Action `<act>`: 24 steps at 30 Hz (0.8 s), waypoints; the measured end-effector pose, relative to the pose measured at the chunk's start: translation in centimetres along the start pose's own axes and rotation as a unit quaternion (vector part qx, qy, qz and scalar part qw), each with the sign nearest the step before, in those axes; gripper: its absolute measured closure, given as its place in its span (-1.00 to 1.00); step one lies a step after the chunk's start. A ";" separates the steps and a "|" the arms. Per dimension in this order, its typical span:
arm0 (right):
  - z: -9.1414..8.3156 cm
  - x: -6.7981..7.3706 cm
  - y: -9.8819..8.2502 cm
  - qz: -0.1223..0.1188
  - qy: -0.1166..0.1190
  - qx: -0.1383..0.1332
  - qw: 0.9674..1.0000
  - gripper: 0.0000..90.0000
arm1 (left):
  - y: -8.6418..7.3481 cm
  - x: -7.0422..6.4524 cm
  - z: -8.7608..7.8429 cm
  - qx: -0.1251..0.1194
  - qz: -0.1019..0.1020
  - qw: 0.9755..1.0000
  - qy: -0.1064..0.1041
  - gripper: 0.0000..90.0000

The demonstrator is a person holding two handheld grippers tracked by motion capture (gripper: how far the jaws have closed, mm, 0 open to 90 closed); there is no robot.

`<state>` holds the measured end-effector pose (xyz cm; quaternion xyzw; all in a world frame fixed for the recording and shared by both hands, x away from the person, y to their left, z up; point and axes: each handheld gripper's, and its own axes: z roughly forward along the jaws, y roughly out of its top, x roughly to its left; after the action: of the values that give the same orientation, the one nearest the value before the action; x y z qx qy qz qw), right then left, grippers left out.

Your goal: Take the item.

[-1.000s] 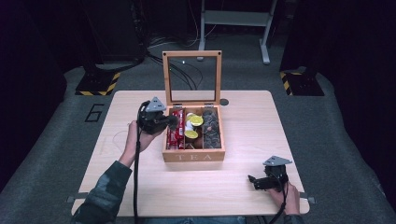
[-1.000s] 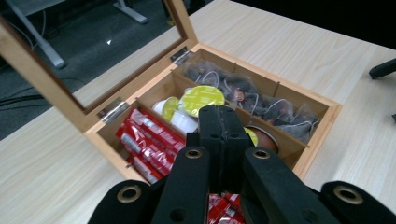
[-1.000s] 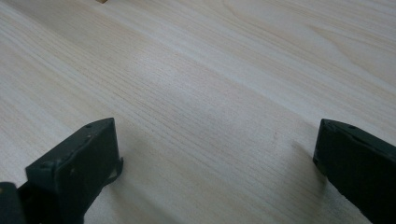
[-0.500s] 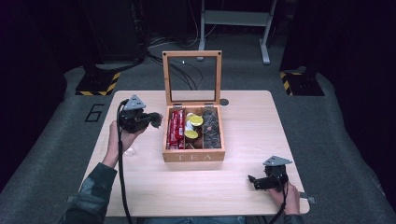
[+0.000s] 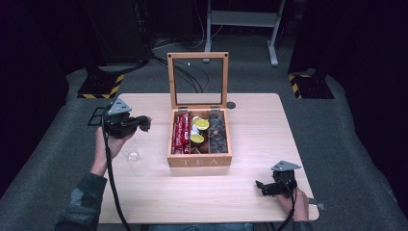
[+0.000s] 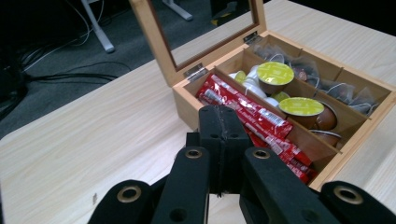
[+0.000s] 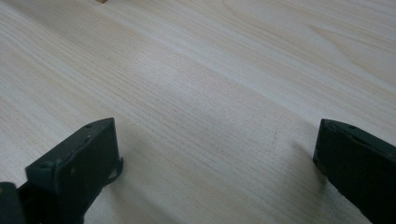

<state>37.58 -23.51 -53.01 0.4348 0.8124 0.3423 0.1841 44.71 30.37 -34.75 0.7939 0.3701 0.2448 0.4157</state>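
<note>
Standing open near the middle of the table (image 5: 144,192), the tea box (image 5: 199,159) keeps its glass lid (image 5: 197,79) upright, so the red sachets (image 6: 252,116), yellow-topped capsules (image 6: 275,74) and tea bags (image 6: 345,91) lie reachable. The left gripper (image 5: 143,123) hangs just left of the box, jaws pressed together, apparently on nothing. The right gripper (image 5: 262,187) rests low at the near right corner, jaws wide apart. Dark carpet and cables surround the pale wood.

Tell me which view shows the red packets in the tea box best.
The left gripper view: the red packets lie close up in the tea box, with their print visible. In the high view they show as a small red strip. The right gripper view looks at the table.
</note>
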 end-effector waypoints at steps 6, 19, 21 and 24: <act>0.0 0.0 0.0 0.000 0.000 0.000 1.000 -1.00 | -1.0 1.0 -0.7 0.007 -0.007 1.000 0.012 1.00; 0.0 -0.1 0.0 -0.002 0.001 0.003 1.000 -1.00 | -3.7 3.0 -1.7 0.038 -0.027 0.998 0.037 1.00; 0.0 0.0 0.0 -0.001 0.002 0.003 1.000 -1.00 | -4.1 3.2 -1.6 0.045 -0.029 0.998 0.036 1.00; 0.0 -0.1 0.0 -0.001 0.001 0.002 1.000 -1.00 | -4.8 3.4 -1.3 0.056 -0.032 0.997 0.037 1.00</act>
<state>37.60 -23.55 -52.99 0.4340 0.8138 0.3404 0.1828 44.03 35.55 -37.78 0.7939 0.4234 0.2400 0.3644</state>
